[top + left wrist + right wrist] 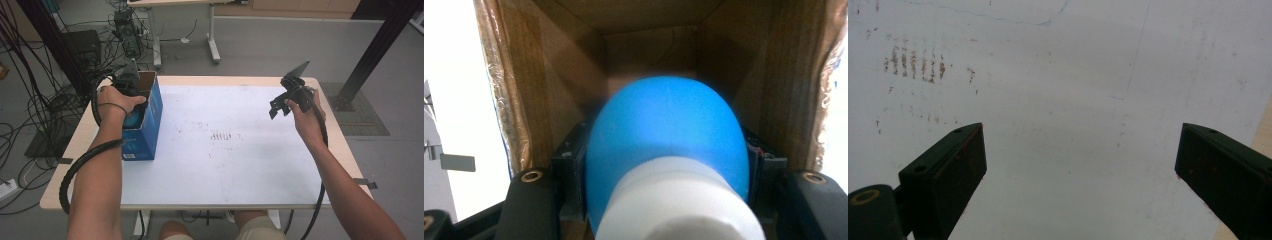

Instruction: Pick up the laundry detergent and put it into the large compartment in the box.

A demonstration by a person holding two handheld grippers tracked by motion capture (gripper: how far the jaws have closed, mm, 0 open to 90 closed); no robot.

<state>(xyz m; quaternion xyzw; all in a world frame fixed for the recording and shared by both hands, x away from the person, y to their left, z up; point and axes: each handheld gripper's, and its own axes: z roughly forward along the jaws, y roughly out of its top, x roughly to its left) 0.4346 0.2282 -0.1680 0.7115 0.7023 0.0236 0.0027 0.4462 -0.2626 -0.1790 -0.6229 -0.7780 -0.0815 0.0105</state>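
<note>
The left gripper (664,200) is gripping a blue ball-shaped object (666,145) with a white cylindrical end (679,200) — its two black jaws are pressing against the blue body from either side, closed in as far as that rounded shape is letting them. The white end is pointing back toward the gripper's own camera, while the blue dome is bulging forward beyond the jaw tips. Ahead of the jaws and around them, the brown inner walls of a cardboard box (549,100) are rising on both sides, so the held object is sitting inside the box's opening. What the object is beyond its shape and colours is hard to tell.

In the high view, the left gripper (131,95) is reaching into the top of the blue-sided cardboard box (150,125), which is standing at the left edge of the table (240,170), and a patch of blue is showing just below the left hand (116,102).

The right gripper (1080,165) is standing wide open with nothing between its jaws — past them the white, lightly smudged tabletop (1068,75) is lying bare. In the high view the right hand (305,117) is holding that gripper (280,106) above the table's right side, well apart from the box
</note>
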